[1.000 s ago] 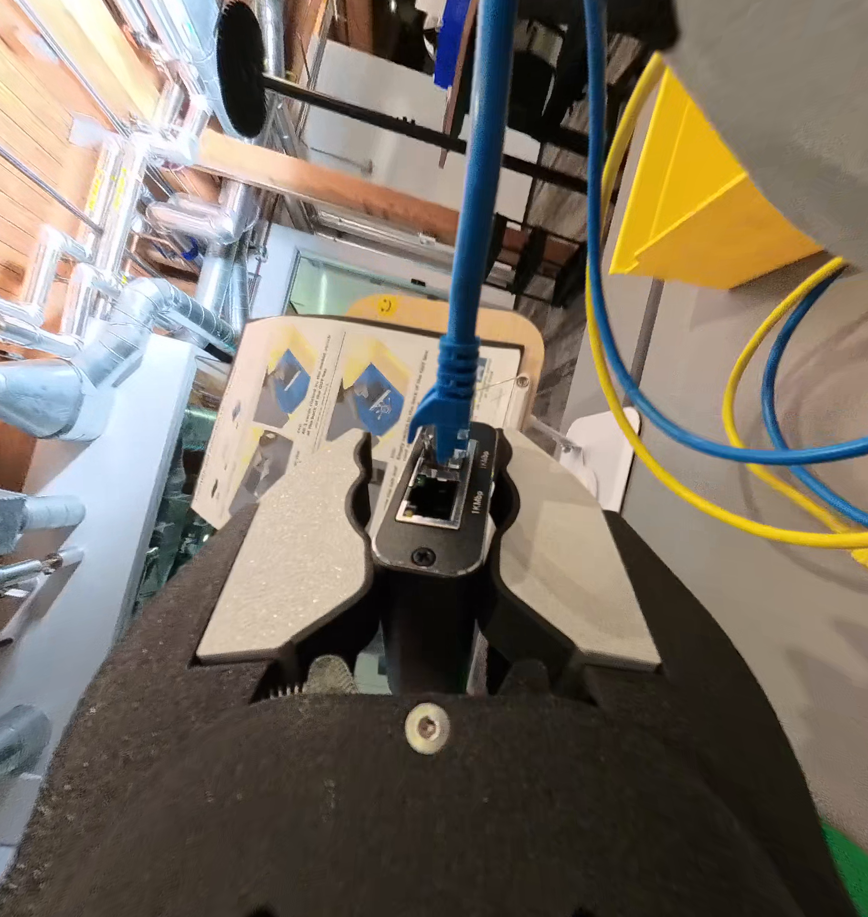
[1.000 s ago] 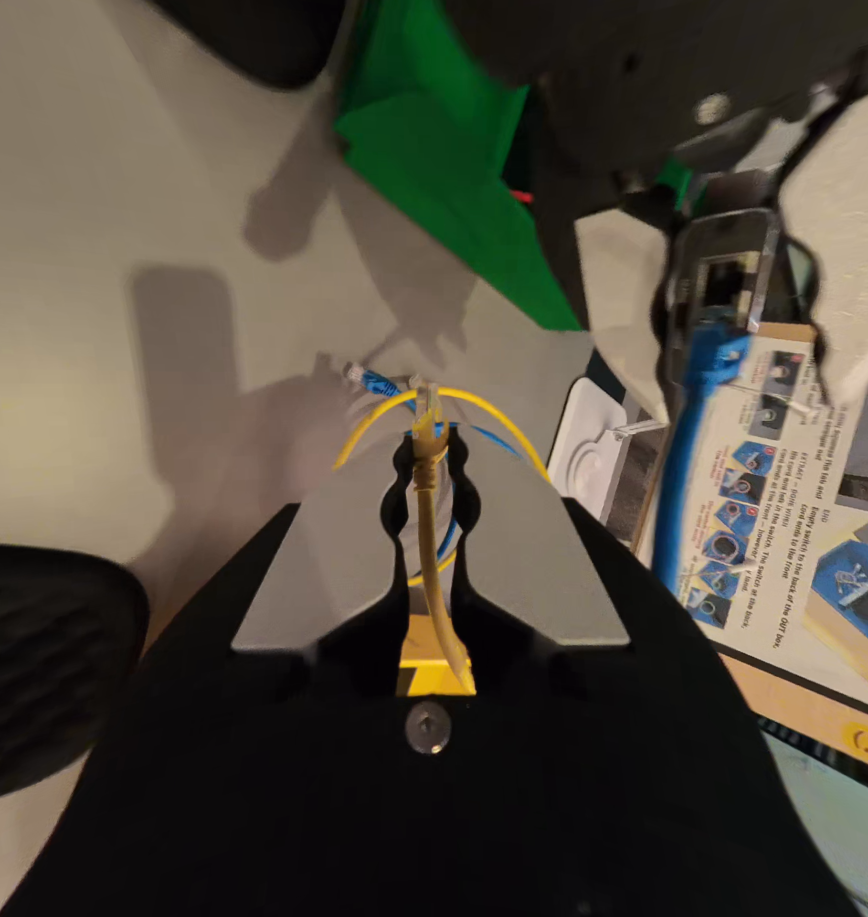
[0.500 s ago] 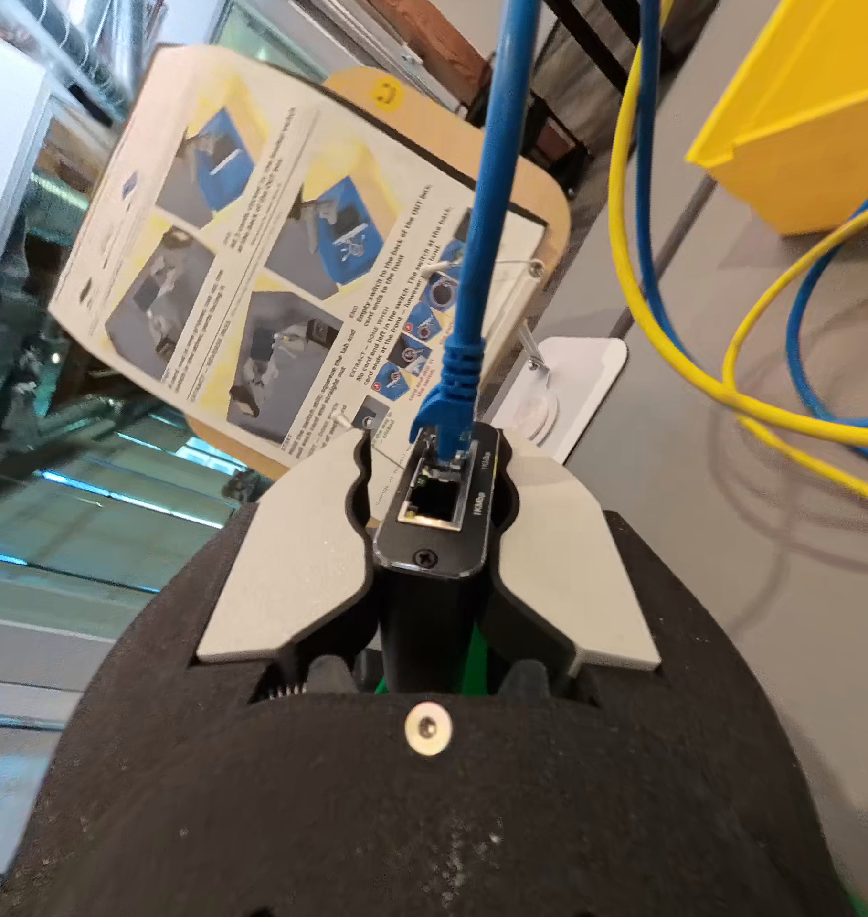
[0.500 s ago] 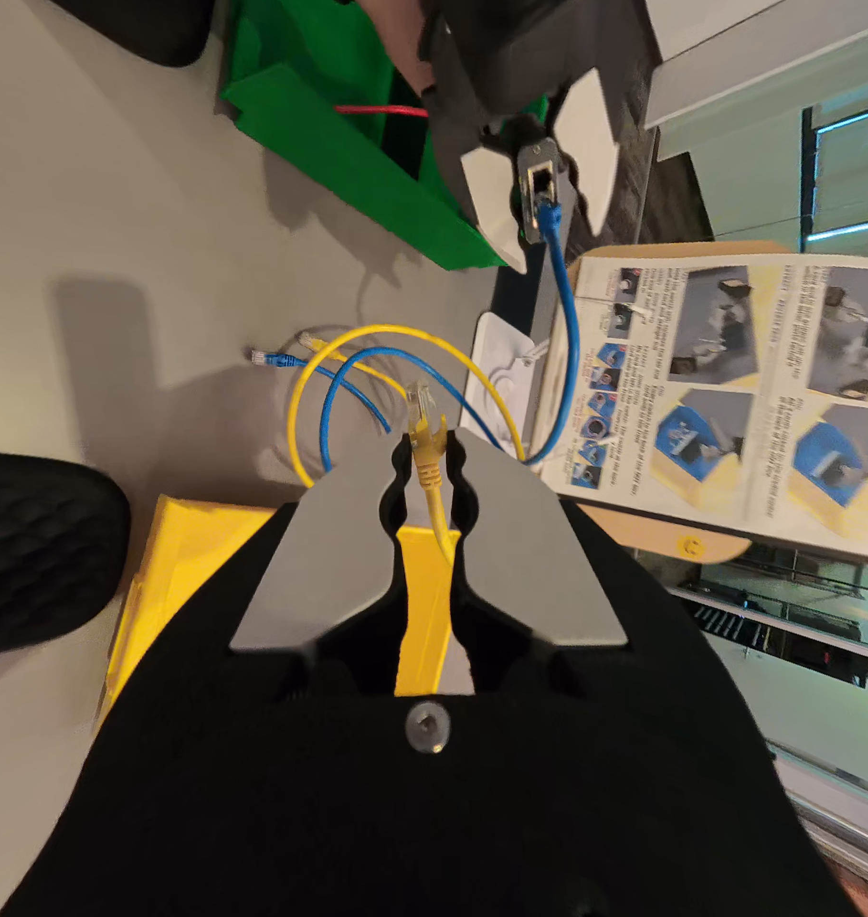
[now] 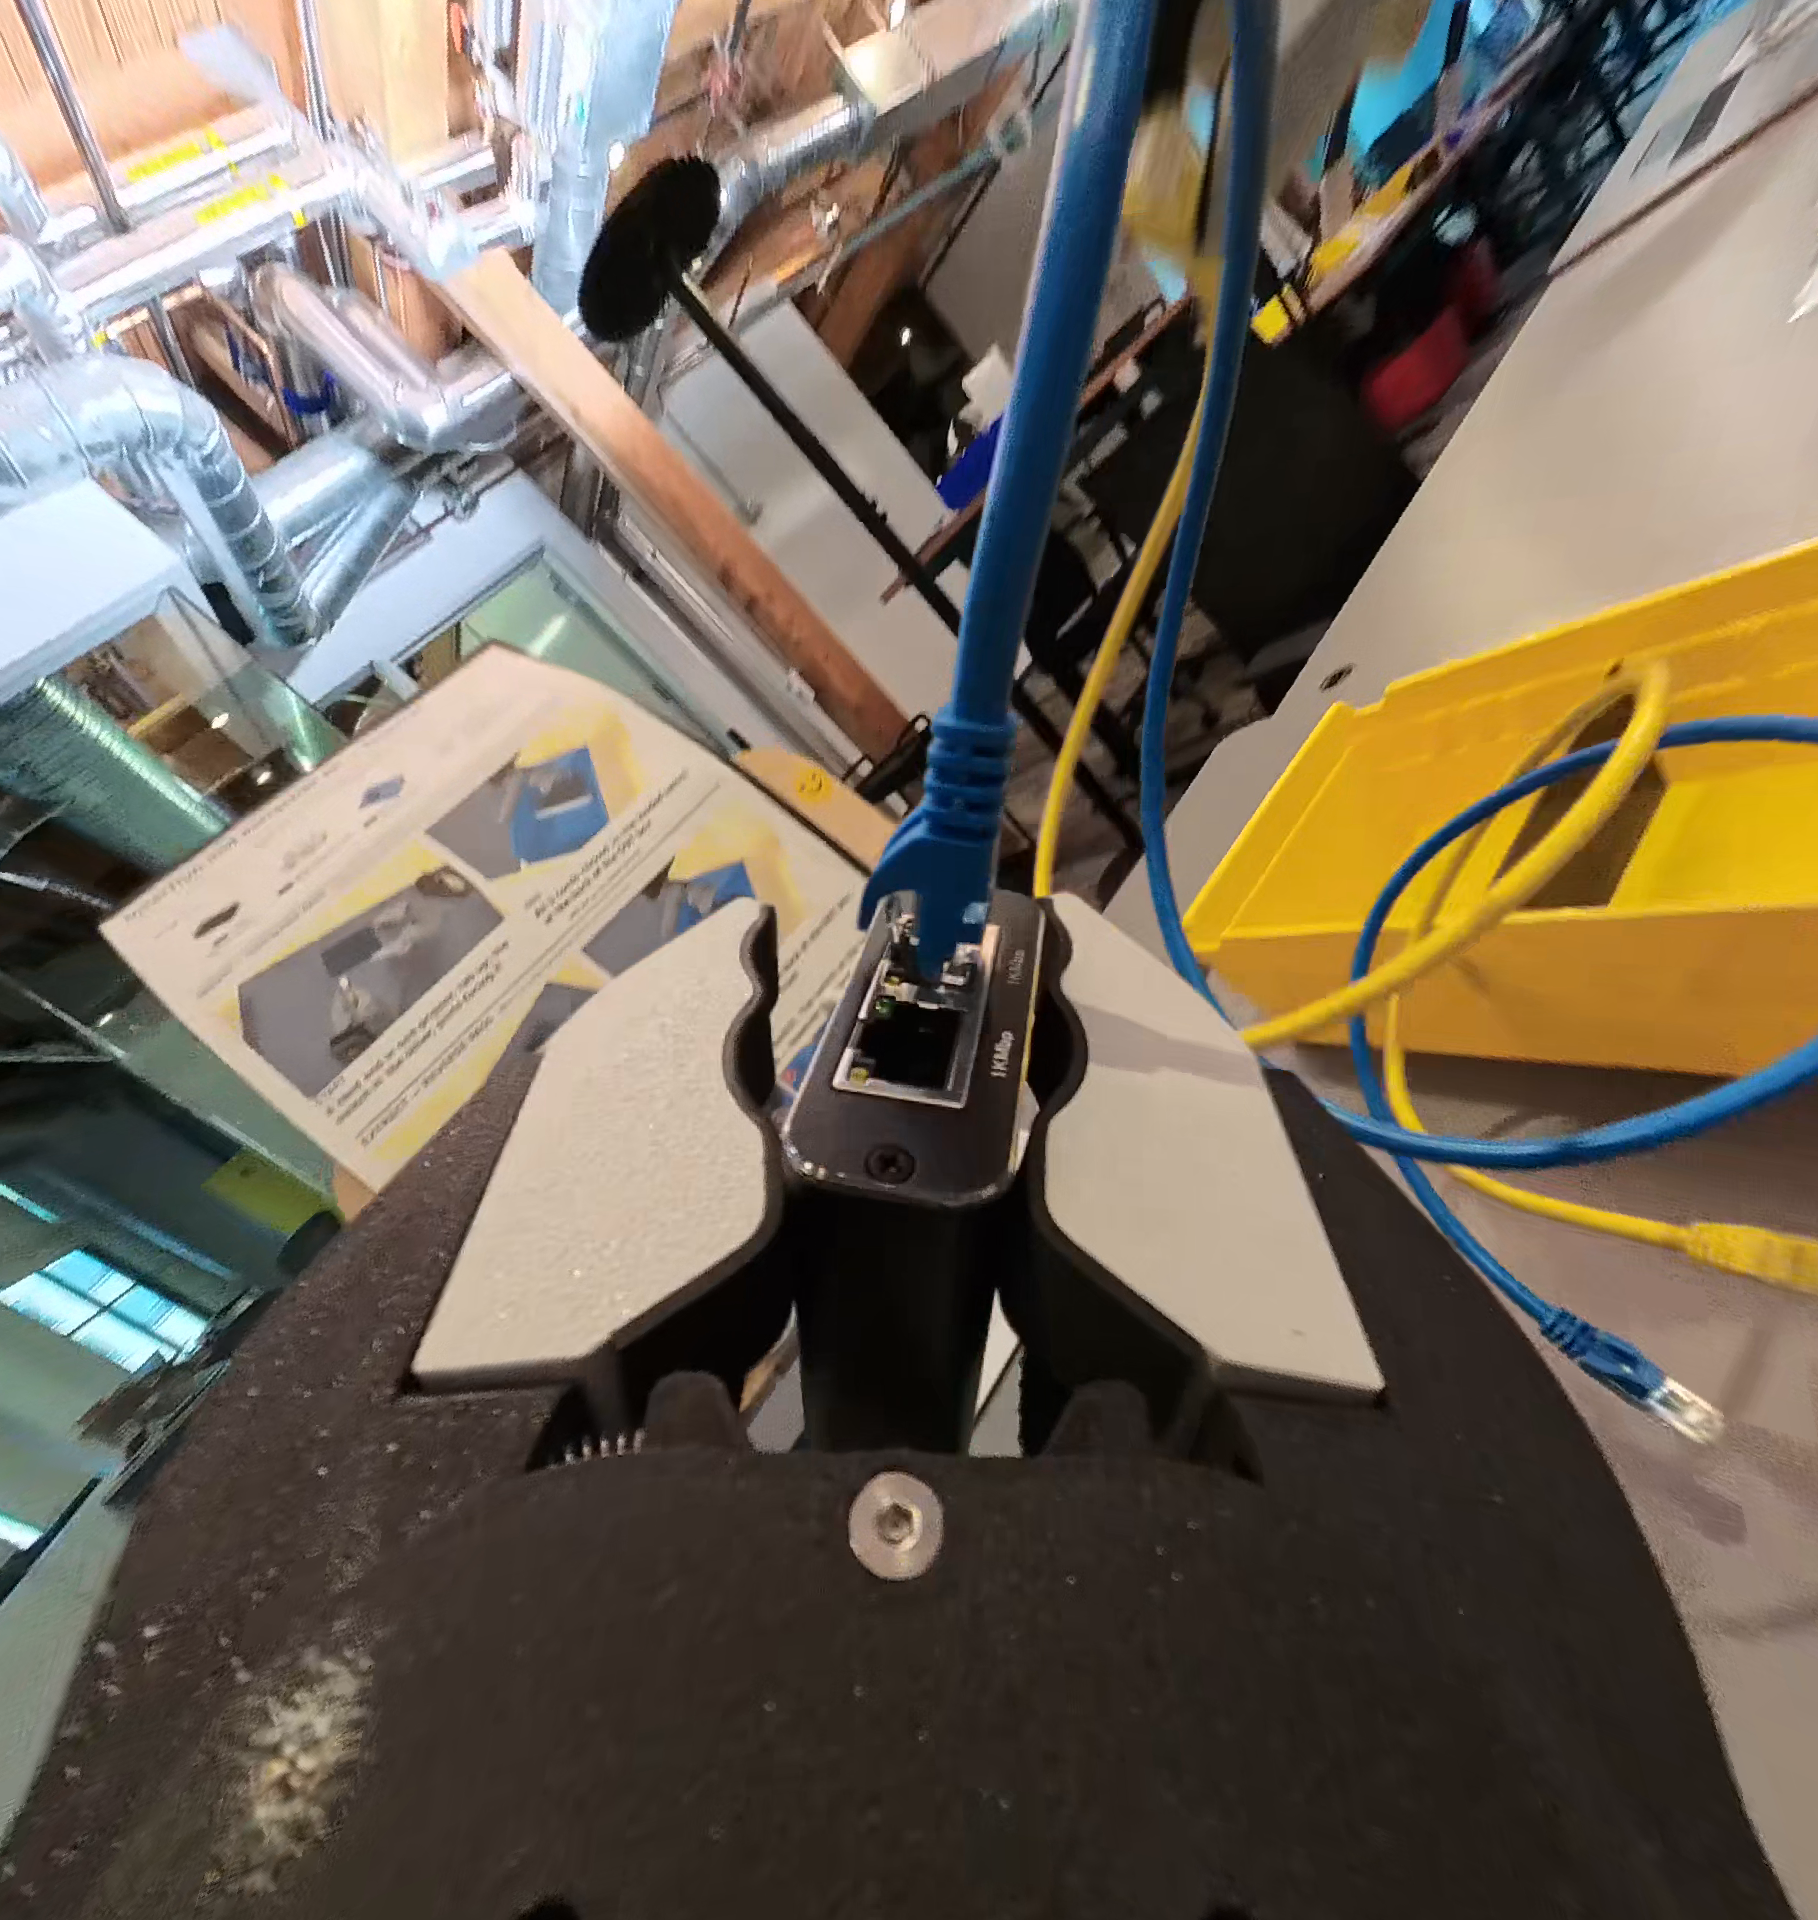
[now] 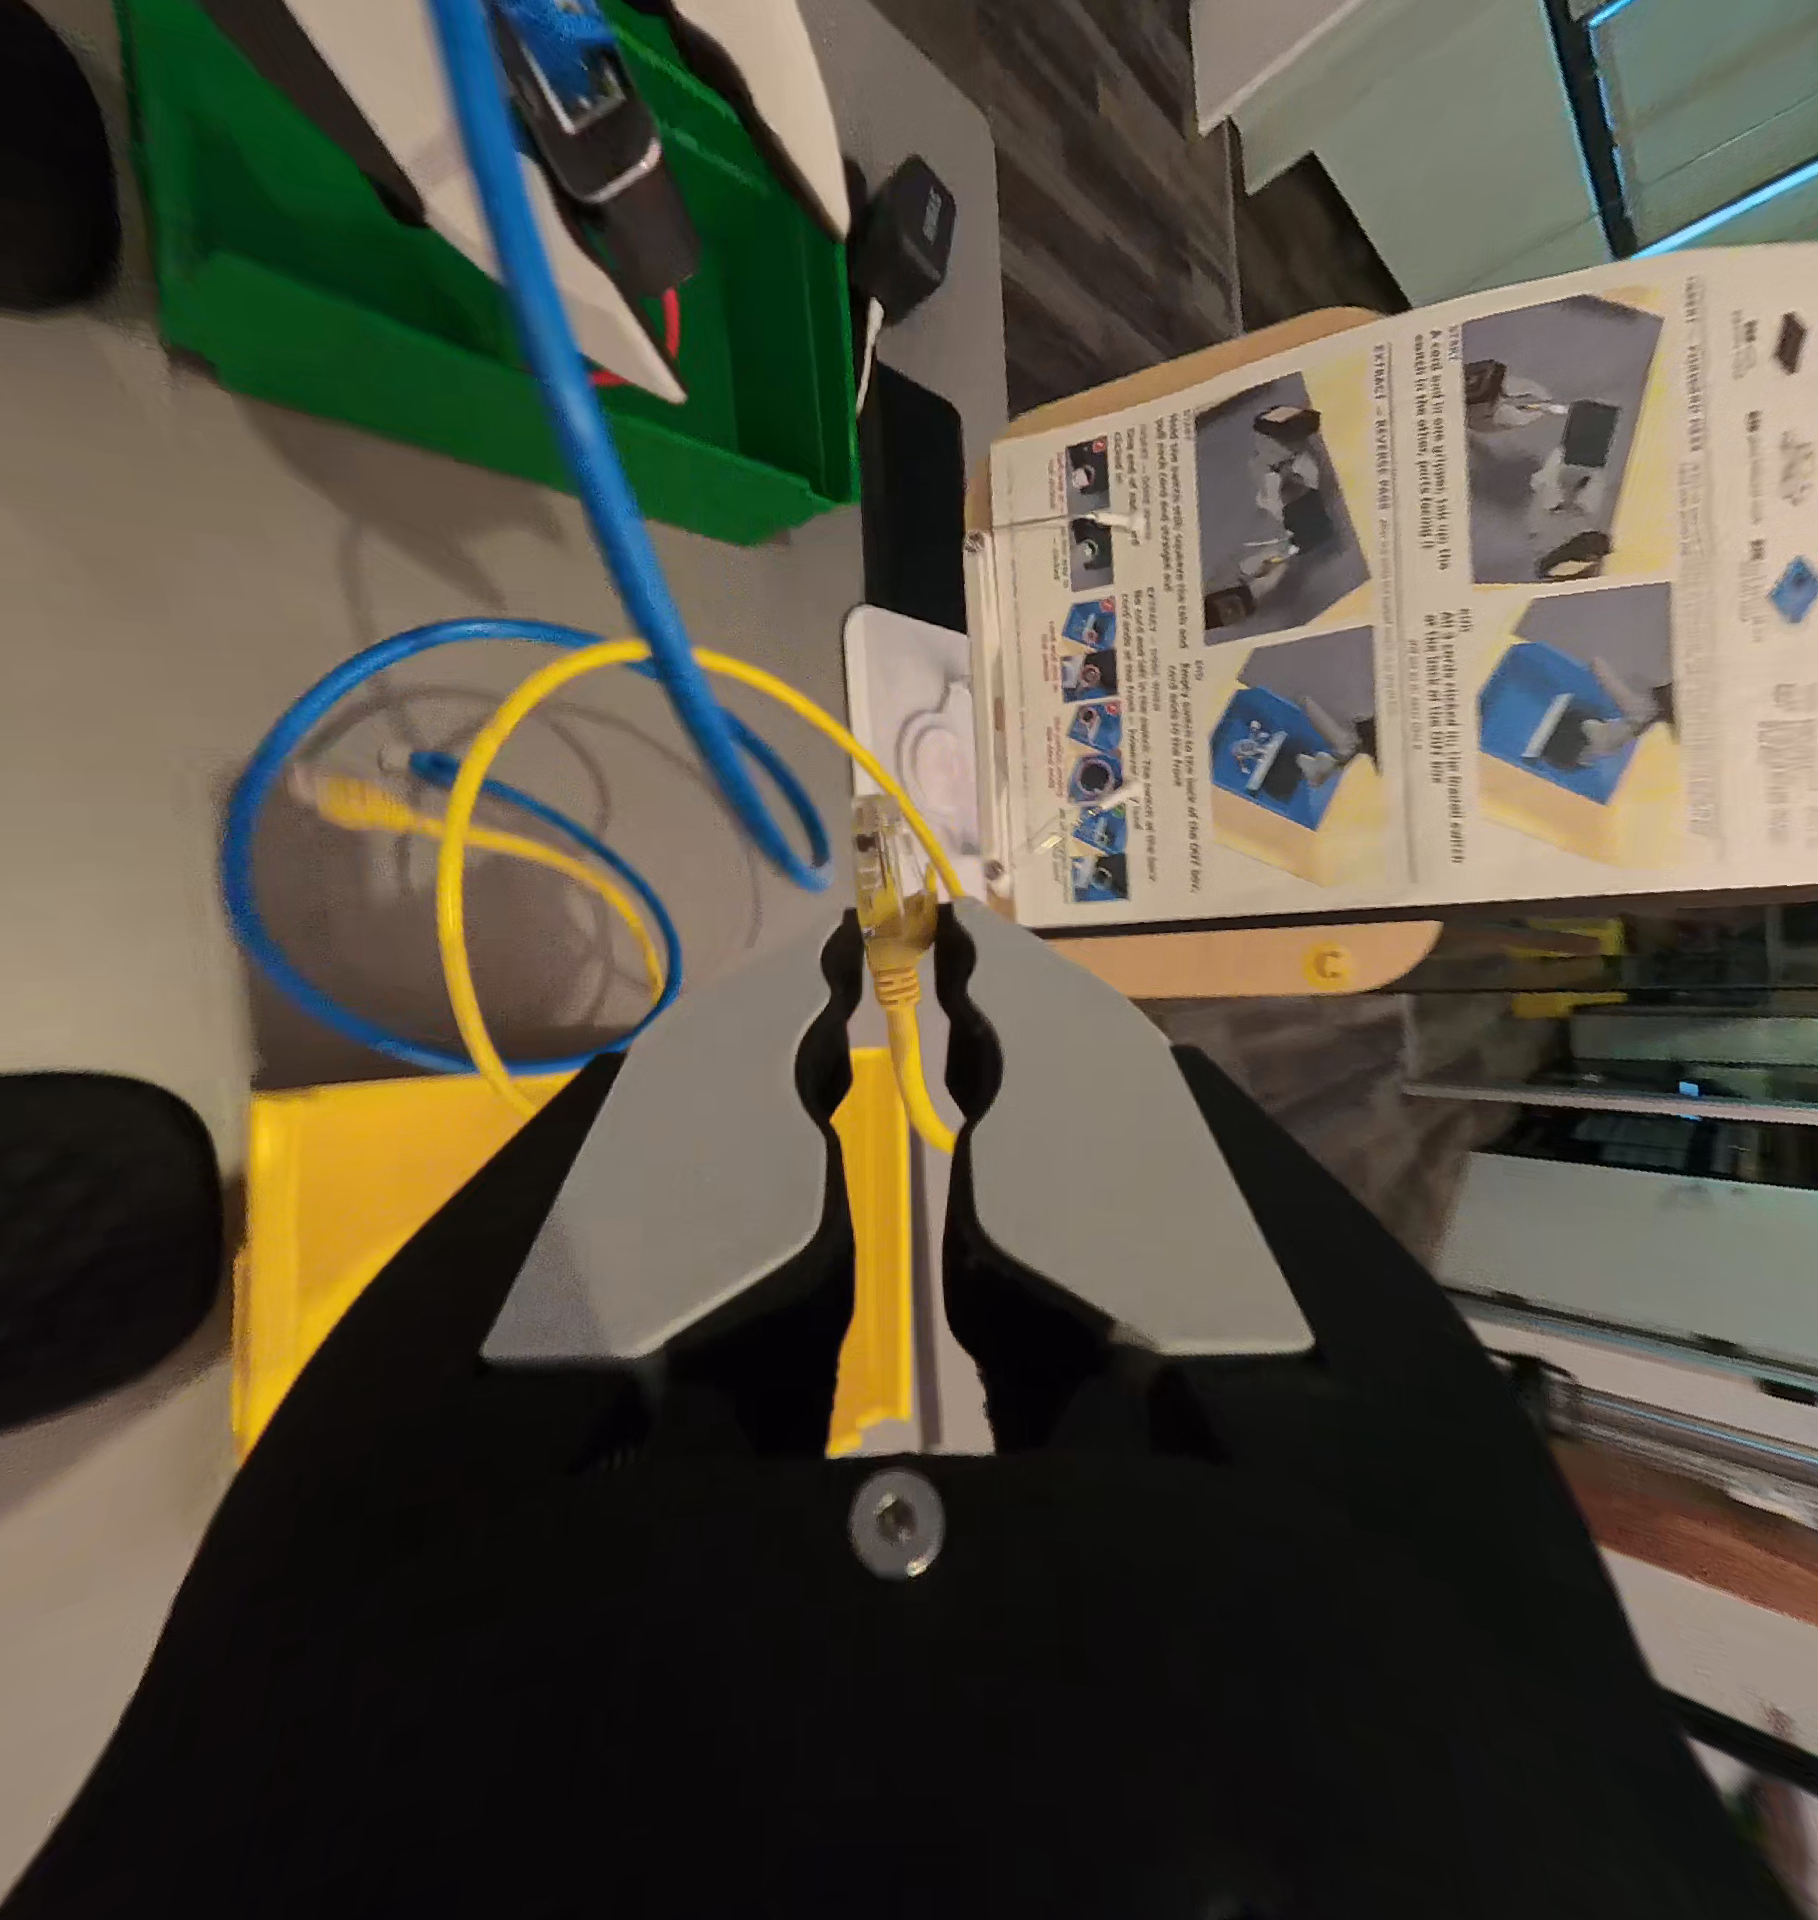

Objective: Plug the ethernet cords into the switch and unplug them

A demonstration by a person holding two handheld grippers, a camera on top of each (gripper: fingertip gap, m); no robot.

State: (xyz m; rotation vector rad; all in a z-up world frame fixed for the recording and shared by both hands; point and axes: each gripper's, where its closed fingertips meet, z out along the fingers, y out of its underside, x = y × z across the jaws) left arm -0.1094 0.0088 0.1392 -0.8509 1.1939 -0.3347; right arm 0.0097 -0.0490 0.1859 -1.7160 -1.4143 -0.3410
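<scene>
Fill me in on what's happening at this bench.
A person works two handheld grippers. The left gripper clamps a small black switch; a blue ethernet cord is plugged into its far port, the near port empty. The right gripper pinches the yellow cord's plug, held in the air, not yet inserted.

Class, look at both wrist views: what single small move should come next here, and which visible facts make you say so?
Probably bring the right gripper, whose fingertips pinch the yellow plug, over to the switch clamped in the left gripper and line it up with the empty port. The blue cord already fills the far port, the near one is free, and the plug's clear tip points forward.
</scene>
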